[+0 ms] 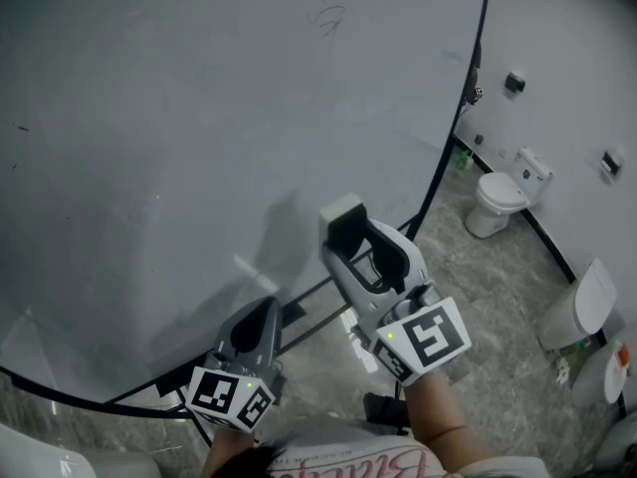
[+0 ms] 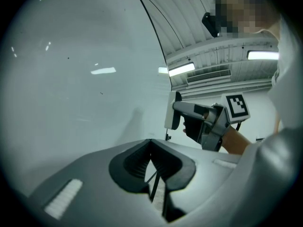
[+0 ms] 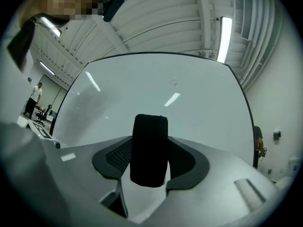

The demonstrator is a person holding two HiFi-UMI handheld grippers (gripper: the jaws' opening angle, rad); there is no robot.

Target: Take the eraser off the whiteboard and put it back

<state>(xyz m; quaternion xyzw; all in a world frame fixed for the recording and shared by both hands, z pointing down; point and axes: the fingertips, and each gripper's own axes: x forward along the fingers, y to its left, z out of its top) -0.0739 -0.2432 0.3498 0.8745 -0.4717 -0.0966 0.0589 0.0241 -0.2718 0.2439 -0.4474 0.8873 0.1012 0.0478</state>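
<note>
A white toilet (image 1: 503, 195) stood on the grey marbled floor (image 1: 498, 297) by the pale wall (image 1: 567, 88), with a small green bottle (image 1: 462, 159) near it. Another white fixture (image 1: 582, 307) lay further along. Overhead, a strip light (image 2: 182, 70) glowed beside a vent (image 2: 208, 75). A person (image 3: 34, 98) stood far off.

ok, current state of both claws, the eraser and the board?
Right claw: shut on the eraser.
Left claw: shut, nothing between its jaws.
Eraser: gripped by the right claw, held up at the board; contact with the surface unclear.
Whiteboard: nearly blank, with one small scribble near its top.
</note>
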